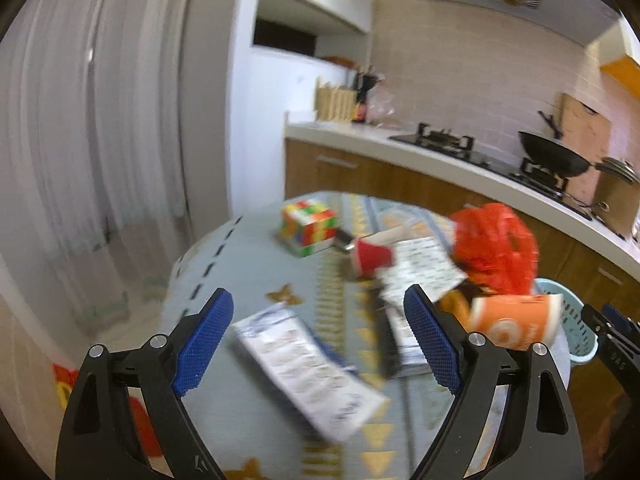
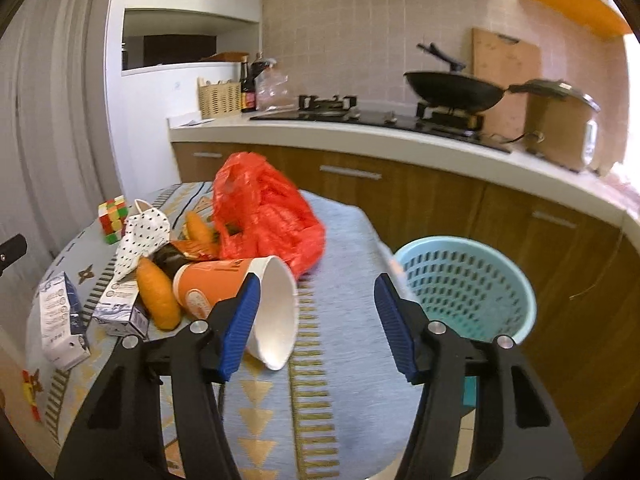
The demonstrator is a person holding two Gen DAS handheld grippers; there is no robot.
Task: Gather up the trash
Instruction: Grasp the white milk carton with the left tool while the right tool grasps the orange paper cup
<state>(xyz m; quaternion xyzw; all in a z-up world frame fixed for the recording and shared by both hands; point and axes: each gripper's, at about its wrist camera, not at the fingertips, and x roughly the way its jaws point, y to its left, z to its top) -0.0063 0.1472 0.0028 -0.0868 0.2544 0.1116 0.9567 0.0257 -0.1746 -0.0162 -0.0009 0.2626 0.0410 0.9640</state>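
Note:
An orange paper cup (image 2: 216, 284) lies on its side on the patterned tablecloth (image 2: 340, 360), with its white mouth just inside the left finger of my right gripper (image 2: 318, 280). The jaws stand apart and do not press on it. A crumpled red plastic bag (image 2: 268, 208) sits behind the cup. A light blue basket (image 2: 468, 284) stands at the table's right edge. My left gripper (image 1: 319, 294) is open above a white milk carton (image 1: 308, 364) that lies flat. The cup (image 1: 516, 322), the bag (image 1: 496, 248) and the basket (image 1: 580, 320) also appear at the right of the left wrist view.
Two carrots (image 2: 158, 296), a second carton (image 2: 120, 304), a spotted white paper (image 2: 144, 236), a small red cup (image 1: 370, 258) and a Rubik's cube (image 1: 308, 224) lie on the table. Behind it runs a kitchen counter (image 2: 360, 136) with a stove and a wok (image 2: 452, 88).

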